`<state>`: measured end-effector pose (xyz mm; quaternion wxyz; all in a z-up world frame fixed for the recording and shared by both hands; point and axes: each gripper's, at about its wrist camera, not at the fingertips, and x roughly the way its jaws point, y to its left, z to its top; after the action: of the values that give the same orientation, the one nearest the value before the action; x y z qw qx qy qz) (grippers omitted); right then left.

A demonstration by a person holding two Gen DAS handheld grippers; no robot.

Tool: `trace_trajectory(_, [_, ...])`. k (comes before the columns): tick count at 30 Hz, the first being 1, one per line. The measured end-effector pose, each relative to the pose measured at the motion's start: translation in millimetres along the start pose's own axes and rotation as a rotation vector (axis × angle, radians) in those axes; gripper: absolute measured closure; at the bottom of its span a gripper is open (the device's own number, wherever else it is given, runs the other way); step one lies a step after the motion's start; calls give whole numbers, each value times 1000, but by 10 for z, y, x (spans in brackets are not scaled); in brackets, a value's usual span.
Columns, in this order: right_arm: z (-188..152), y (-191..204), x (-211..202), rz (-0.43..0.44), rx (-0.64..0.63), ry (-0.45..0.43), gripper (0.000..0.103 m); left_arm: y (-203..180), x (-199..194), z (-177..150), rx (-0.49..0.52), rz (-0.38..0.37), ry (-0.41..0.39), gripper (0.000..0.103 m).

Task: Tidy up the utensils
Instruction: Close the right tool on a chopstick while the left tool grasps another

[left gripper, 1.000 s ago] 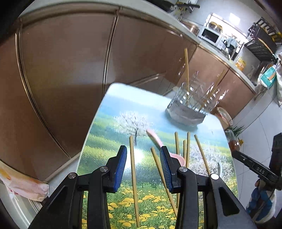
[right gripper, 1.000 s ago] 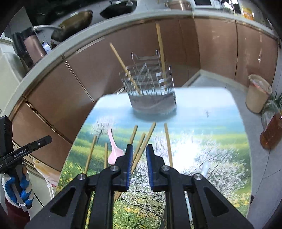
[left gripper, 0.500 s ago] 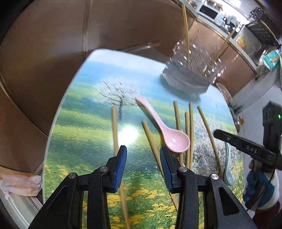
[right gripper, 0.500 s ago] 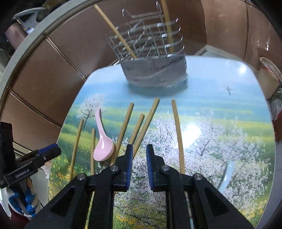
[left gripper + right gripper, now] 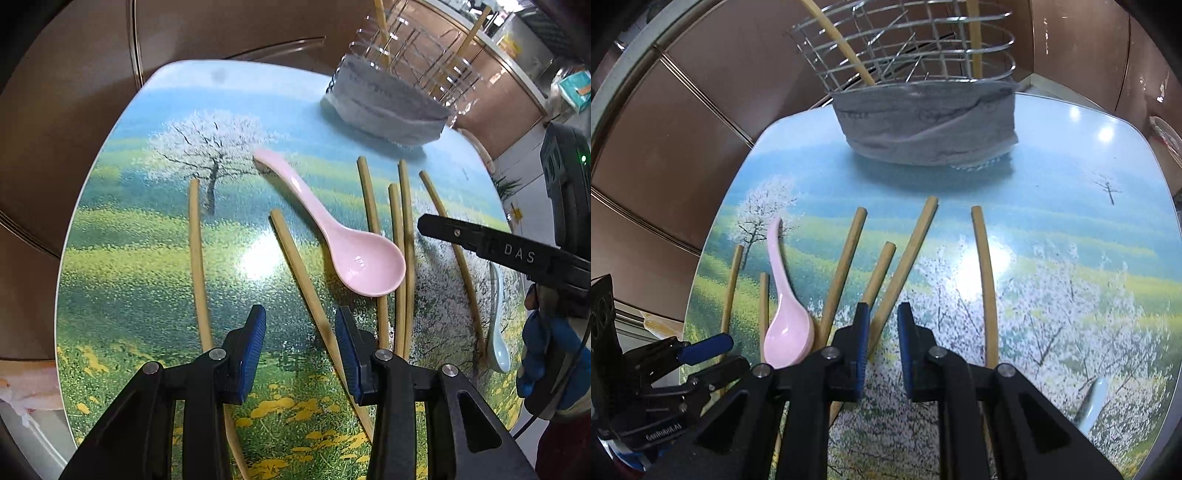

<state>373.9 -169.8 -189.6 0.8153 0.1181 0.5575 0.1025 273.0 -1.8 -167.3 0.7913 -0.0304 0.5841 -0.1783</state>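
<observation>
Several wooden chopsticks [image 5: 303, 280] lie on the landscape-print table [image 5: 140, 229], with a pink spoon [image 5: 354, 254] among them and a pale blue spoon [image 5: 496, 332] at the right. My left gripper [image 5: 300, 336] is open and empty, low over one chopstick. My right gripper [image 5: 881, 343] is open a narrow way and empty, above a chopstick [image 5: 905, 266] that runs between its fingers; the pink spoon [image 5: 785, 325] lies to its left. A wire utensil basket [image 5: 923, 92], wrapped in grey at the base, stands at the far edge and holds two chopsticks.
Brown cabinet doors [image 5: 74, 74] stand behind the table. The right gripper [image 5: 509, 254] shows at the right in the left wrist view, the left gripper [image 5: 694, 354] at the lower left in the right wrist view. A tan bin [image 5: 1167, 136] stands on the floor.
Both grippers have moved forward and down toward the table. The chopsticks and spoons look larger and closer. Nothing was taken hold of.
</observation>
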Motion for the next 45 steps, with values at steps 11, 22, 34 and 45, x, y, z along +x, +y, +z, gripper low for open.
trace_trajectory(11, [91, 106, 204, -35, -20, 30, 88, -87, 124, 62, 10, 41, 45, 65])
trace_trajectory(22, [135, 189, 335, -59, -79, 56, 91, -176, 191, 157, 44, 72, 58, 66])
trace_trajectory(34, [71, 126, 279, -61, -137, 119, 95, -180, 235, 192, 88, 114, 68, 83])
trace_trajectory(45, [-123, 116, 184, -86, -154, 154, 95, -326, 327, 218, 173, 119, 76, 90])
